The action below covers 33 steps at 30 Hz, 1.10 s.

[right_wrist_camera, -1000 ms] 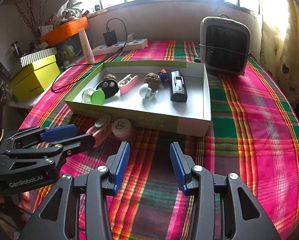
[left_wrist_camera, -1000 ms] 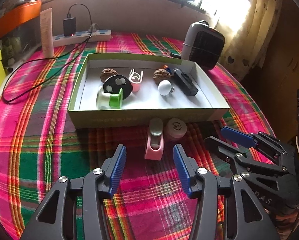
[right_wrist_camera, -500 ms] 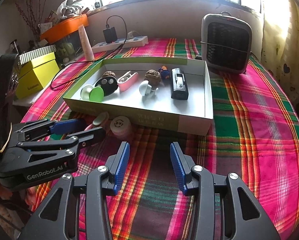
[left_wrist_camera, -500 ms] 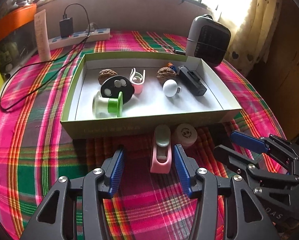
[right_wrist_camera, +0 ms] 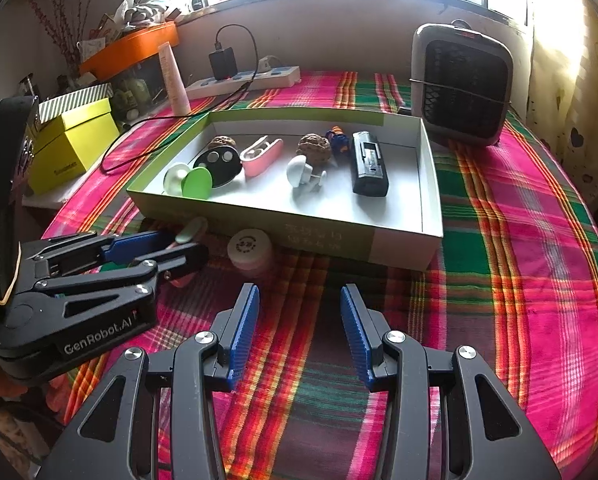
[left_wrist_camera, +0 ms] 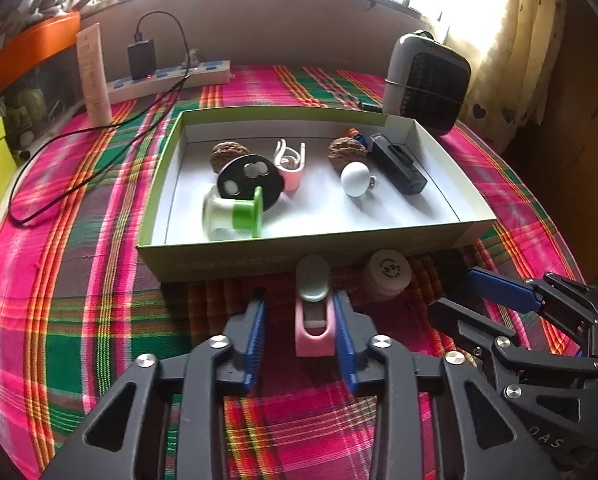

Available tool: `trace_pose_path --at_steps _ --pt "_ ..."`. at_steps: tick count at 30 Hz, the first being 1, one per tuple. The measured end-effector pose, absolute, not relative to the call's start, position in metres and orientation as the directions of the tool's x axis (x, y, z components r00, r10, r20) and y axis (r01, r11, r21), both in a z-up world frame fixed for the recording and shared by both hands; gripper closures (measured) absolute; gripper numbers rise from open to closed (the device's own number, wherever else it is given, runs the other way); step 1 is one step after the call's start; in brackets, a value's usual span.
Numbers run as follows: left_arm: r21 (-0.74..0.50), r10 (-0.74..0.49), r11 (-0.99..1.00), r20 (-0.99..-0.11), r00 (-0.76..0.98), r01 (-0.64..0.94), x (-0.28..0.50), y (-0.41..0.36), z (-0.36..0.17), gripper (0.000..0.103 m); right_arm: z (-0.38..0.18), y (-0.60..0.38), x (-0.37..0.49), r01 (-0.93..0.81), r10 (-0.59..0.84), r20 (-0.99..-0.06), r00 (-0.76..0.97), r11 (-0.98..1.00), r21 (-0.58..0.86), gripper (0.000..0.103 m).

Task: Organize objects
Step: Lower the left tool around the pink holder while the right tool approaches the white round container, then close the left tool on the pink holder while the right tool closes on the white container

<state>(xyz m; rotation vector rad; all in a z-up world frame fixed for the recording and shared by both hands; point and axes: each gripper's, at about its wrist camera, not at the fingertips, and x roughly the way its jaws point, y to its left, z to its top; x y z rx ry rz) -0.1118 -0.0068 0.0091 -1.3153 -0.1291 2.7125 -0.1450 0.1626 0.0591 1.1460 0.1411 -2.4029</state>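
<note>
A pink clip with a grey-green lever (left_wrist_camera: 314,328) lies on the plaid cloth just in front of the shallow green-and-white box (left_wrist_camera: 227,266). My left gripper (left_wrist_camera: 299,304) straddles it and its jaws are closing. The right pad (left_wrist_camera: 345,340) meets the clip, while a gap remains at the left pad (left_wrist_camera: 255,332). A small round pink-and-white jar (left_wrist_camera: 387,274) stands right of the clip. My right gripper (right_wrist_camera: 299,296) hovers open over bare cloth, with nothing between its fingers. The right wrist view shows the left gripper (right_wrist_camera: 155,248) beside the jar (right_wrist_camera: 251,250).
The box (right_wrist_camera: 339,240) holds two walnuts, a black disc (left_wrist_camera: 251,180), a green-and-white spool (left_wrist_camera: 235,216), another pink clip, a white knob (left_wrist_camera: 355,178) and a black device (left_wrist_camera: 399,164). A heater (left_wrist_camera: 425,80) stands at the back right, a power strip (left_wrist_camera: 167,78) and tube (left_wrist_camera: 95,76) at the back left.
My left gripper has moved forward until its fingers flank the pink clip, and its jaws have narrowed. The right gripper has stayed where it was, still open.
</note>
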Motion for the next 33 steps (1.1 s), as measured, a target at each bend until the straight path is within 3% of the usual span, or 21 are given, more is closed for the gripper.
trace_pose_path --at_steps 11,33 --pt "-0.15 0.14 -0.988 -0.775 -0.617 -0.035 -0.104 -0.022 0.007 0.086 0.061 0.148 -0.146 0.465 -0.381 -0.754 -0.535 -0.878 0.113 0.059" --pt "-0.193 0.152 -0.981 -0.763 -0.628 -0.003 -0.094 -0.043 0.006 0.086 0.055 0.12 -0.16 0.432 -0.336 -0.77 -0.543 -0.898 0.087 0.059"
